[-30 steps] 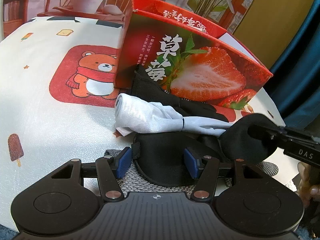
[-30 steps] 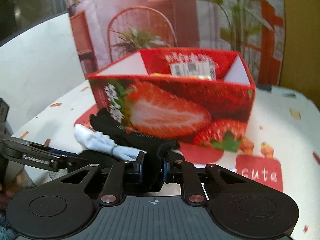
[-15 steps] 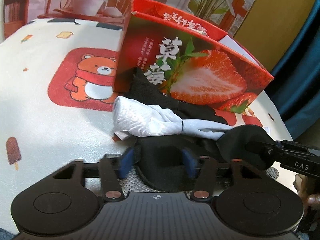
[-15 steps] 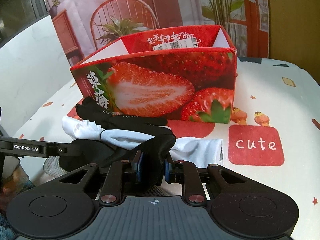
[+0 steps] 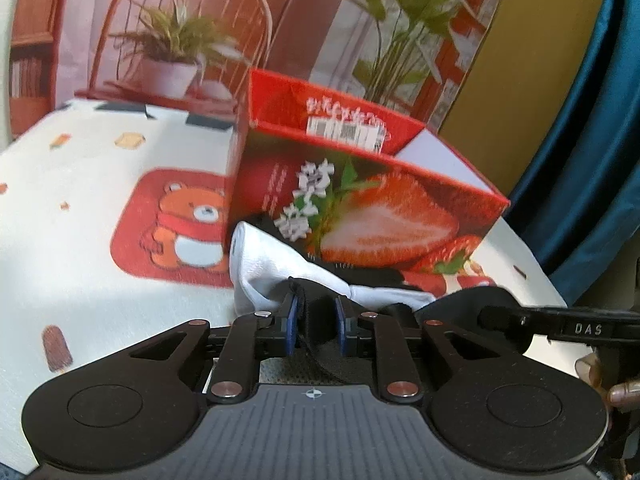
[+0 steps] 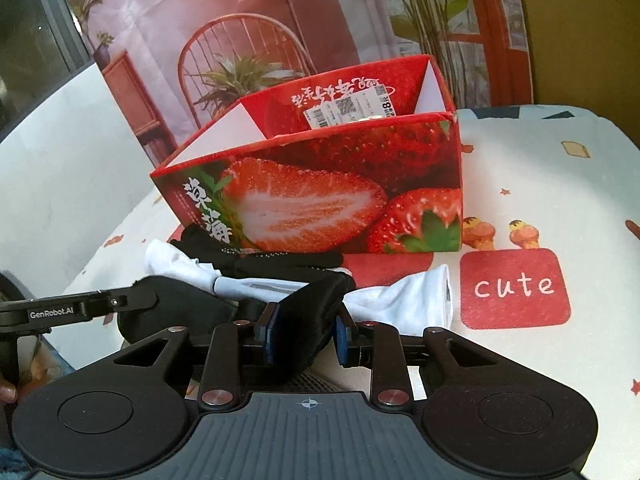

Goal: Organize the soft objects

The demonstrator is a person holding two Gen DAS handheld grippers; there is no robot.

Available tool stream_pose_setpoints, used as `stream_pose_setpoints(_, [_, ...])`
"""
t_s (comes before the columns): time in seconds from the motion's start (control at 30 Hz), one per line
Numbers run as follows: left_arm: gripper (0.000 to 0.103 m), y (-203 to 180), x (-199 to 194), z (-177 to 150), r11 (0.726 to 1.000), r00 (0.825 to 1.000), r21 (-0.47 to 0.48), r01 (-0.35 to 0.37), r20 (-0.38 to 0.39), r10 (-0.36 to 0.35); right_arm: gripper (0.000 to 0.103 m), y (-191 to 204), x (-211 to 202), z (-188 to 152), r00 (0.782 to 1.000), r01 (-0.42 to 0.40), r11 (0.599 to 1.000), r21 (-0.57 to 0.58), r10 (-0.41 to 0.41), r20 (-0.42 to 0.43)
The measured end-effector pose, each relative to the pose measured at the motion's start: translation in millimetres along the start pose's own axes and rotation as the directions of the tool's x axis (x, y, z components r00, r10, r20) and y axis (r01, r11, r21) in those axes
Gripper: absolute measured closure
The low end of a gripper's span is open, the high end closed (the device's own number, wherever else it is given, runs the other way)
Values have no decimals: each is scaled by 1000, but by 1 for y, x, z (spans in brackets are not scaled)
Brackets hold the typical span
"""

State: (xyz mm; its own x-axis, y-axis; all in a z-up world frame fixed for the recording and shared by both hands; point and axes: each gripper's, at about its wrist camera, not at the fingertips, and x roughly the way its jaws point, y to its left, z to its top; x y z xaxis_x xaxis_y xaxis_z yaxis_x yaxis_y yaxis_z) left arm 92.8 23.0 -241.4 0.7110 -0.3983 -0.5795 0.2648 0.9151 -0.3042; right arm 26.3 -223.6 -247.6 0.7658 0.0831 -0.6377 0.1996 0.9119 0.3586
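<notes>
Lifted since the earlier frame, left claw [image 5: 316,324] closes on black eye mask [image 6: 304,320] strap above the desk [image 5: 60,208], before strawberry box [image 6: 320,196]; right claw [image 6: 306,334] opens, mask between its pads.

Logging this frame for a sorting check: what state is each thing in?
Strawberry box: open-topped, upright.
Black eye mask: lifted, held at both ends.
White cloth: crumpled on the table.
Black glove: lying against the box.
Left claw: closing on the mask strap.
Right claw: opening, mask between.
</notes>
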Motion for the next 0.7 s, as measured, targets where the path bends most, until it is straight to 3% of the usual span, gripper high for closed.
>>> stream_pose_setpoints(0.23, [84, -1, -16, 9, 999, 995, 9, -40, 87, 39, 77, -1, -1, 1, 999, -36, 999, 34, 36, 4])
stream_pose_setpoints(0.4, [84, -4, -20, 11, 999, 993, 20, -46, 106, 44, 79, 3, -5, 5, 999, -48, 999, 19, 47, 21])
stream_pose_setpoints(0.7, [85, -12, -27, 22, 996, 988, 73, -60, 148, 49, 87, 31, -18, 20, 996, -20, 987, -158, 34, 86])
